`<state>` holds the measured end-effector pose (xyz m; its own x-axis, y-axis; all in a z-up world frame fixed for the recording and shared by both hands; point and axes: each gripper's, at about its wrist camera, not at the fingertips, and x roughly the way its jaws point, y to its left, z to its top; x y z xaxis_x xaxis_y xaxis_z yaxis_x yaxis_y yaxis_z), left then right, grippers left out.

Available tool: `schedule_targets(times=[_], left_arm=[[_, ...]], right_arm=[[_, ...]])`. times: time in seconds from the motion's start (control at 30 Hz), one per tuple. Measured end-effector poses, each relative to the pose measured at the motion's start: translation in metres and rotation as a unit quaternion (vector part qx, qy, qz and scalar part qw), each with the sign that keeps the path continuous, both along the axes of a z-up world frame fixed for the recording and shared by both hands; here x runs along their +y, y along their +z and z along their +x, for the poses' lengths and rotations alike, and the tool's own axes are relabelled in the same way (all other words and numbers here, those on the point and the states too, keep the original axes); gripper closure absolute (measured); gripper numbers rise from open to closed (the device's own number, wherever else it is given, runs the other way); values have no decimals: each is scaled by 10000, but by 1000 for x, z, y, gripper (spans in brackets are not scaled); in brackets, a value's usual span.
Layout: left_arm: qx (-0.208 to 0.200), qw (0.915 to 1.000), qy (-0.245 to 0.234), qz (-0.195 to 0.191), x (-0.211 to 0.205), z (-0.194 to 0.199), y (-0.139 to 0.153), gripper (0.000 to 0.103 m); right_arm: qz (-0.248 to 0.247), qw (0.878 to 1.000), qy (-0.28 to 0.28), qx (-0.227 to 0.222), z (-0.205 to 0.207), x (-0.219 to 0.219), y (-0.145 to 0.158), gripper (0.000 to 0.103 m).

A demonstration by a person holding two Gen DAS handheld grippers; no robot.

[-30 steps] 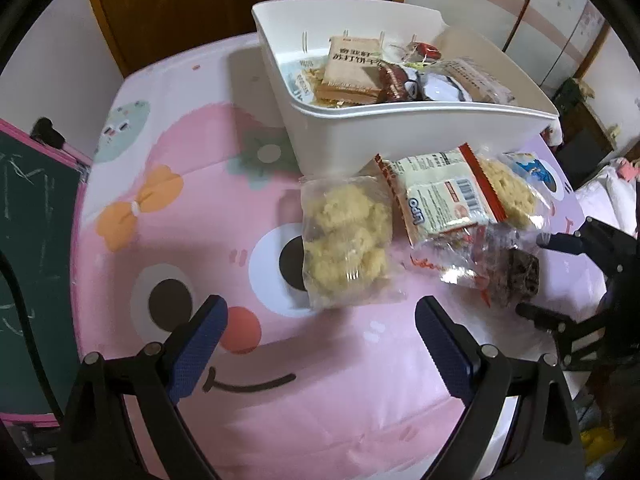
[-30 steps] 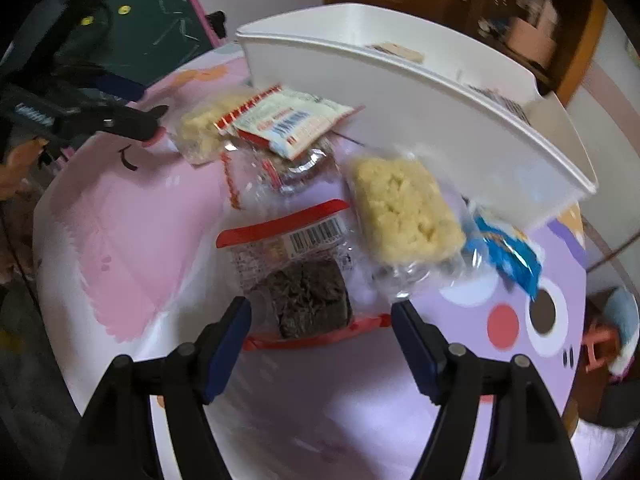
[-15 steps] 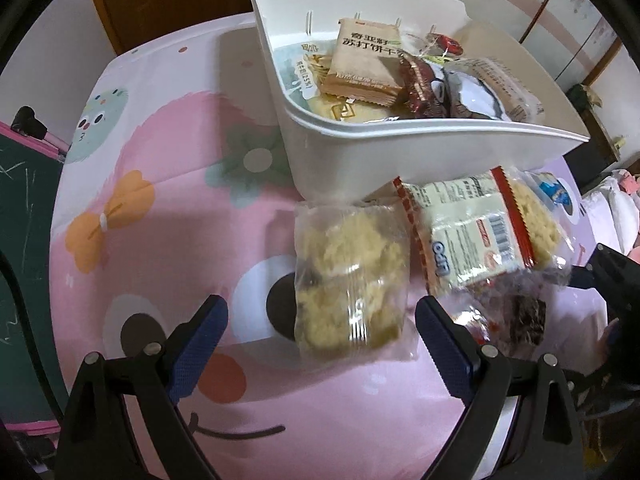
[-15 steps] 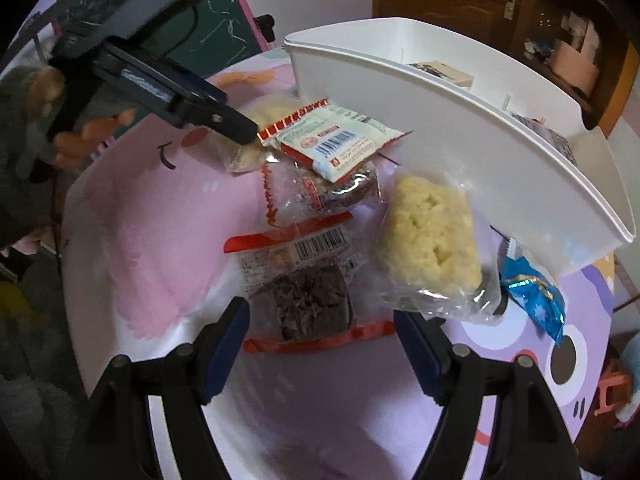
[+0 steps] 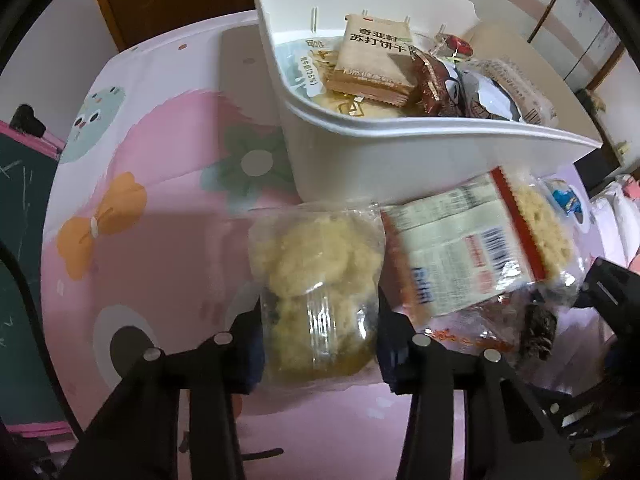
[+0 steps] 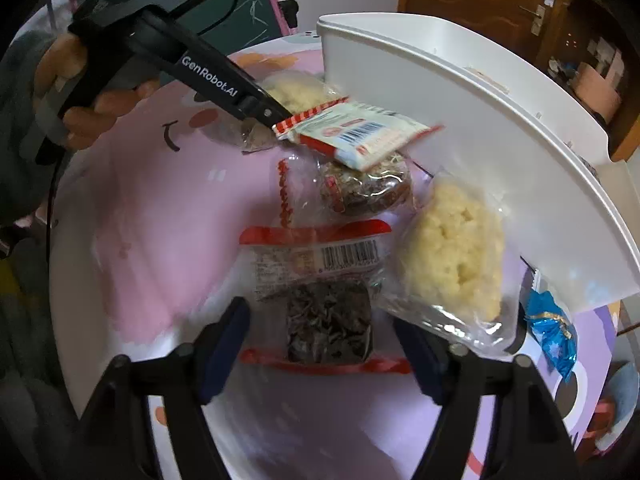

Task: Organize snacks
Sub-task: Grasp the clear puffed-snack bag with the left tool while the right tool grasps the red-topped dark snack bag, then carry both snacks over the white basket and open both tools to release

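Pickup step for two packets at once. Left gripper (image 5: 320,332) closing around the clear pale-cookie bag (image 5: 316,276), pads at its sides, at 6 o'clock of the white bin (image 5: 400,168). Right gripper (image 6: 320,344) closing, astride the dark-cake packet (image 6: 324,300) (pads apparently short of contact). Next, probably: finish both squeezes, lift, carry to the bin at 12 o'clock.

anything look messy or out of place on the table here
Yes: several snack packets lie heaped against the white plastic bin, not in it. A red-edged white packet rests tilted atop a clear-wrapped brown cake, and a blue candy wrapper sits apart.
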<state>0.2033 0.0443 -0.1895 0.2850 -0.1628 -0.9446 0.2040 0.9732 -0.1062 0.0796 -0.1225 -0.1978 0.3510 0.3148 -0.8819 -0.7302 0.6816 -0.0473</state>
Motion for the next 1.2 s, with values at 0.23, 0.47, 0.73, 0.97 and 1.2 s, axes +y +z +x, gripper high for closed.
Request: schedule_targets(times=[0.23,0.47,0.73,0.97,1.2], left_arm=[[-106,9998,169,29,3,-26,5,63],[-303,9984,316,-346,8,-70,36,64],[-853,9953,71,-462,4,-121,92,64],[-1394,9890,-155,-476,-6,-146,149,64],[-1916,9793,-158,-626,-11,-144,210,64]], right_arm=[[216,9995,-226,55,-14,-1,5,47],[650,9973,-348,-38,-37,-5,34,47],[1009,9923,-465,-540,-66,-8,82,47],[1389,9808,-821,-1093,-74,-19,141,47],[1677,9647,-1253,-1597,-77,-30,216,46]])
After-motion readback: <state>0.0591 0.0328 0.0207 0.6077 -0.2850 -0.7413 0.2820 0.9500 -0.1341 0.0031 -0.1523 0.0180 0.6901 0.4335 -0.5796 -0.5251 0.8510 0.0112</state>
